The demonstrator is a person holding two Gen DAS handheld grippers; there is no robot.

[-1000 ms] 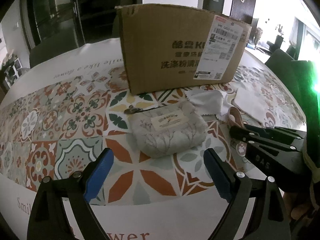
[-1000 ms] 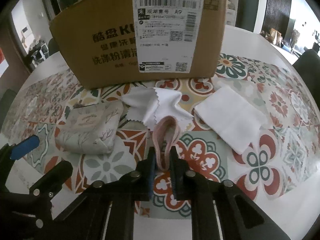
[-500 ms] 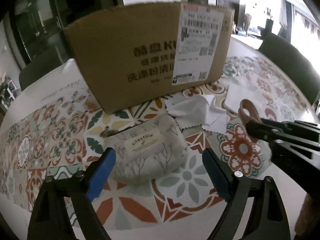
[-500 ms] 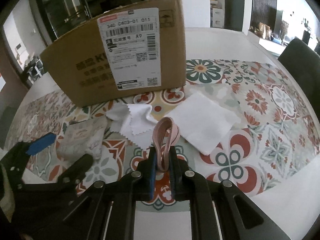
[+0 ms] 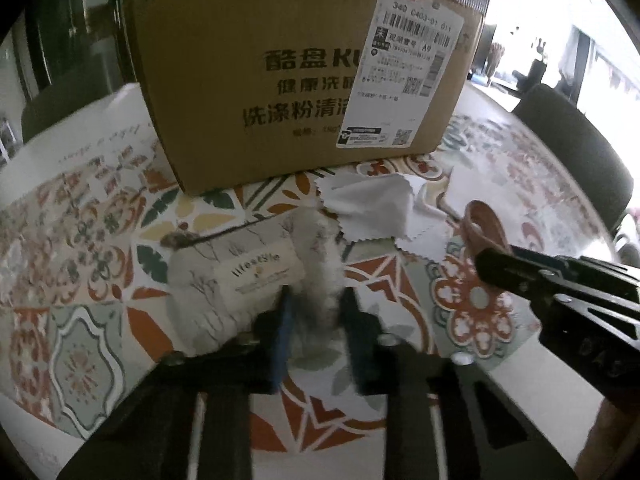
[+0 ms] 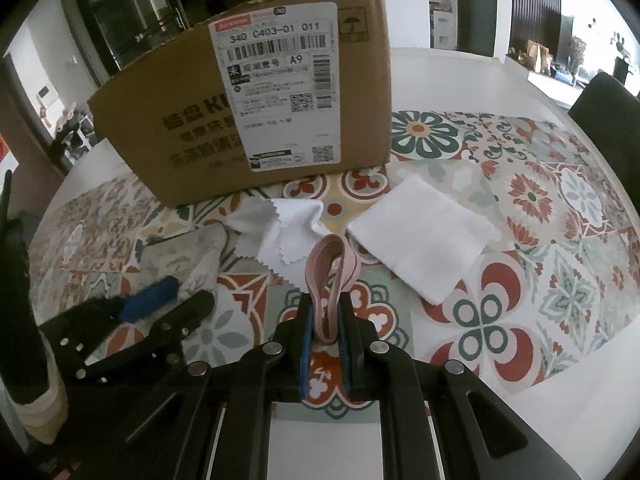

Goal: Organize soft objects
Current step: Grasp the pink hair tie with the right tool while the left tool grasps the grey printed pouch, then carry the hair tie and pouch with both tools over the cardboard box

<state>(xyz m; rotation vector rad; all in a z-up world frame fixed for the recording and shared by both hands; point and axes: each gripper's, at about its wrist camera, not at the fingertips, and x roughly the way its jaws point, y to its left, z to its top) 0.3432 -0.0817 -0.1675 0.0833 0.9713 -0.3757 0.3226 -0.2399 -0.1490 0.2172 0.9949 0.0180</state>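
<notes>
My left gripper (image 5: 316, 312) is shut on the near right end of a grey fabric pouch (image 5: 240, 280) with a branch print and a "lifestyle" label; the pouch bunches up between the pads. It also shows in the right wrist view (image 6: 180, 256), with the left gripper (image 6: 160, 304) on it. My right gripper (image 6: 326, 320) is shut on a pink elastic band (image 6: 332, 268), held above the table; the band also shows in the left wrist view (image 5: 482, 226). A white zigzag-edged cloth (image 6: 288, 228) and a folded white cloth (image 6: 424, 236) lie on the patterned tablecloth.
A large brown cardboard box (image 6: 248, 120) with a shipping label stands at the back of the table (image 6: 540, 208), just behind the cloths. A dark chair (image 5: 576, 148) stands at the right edge. The table's white border lies near me.
My left gripper moved forward and closed on the pouch, which has bunched up. My right gripper still holds the pink band, lifted slightly higher.
</notes>
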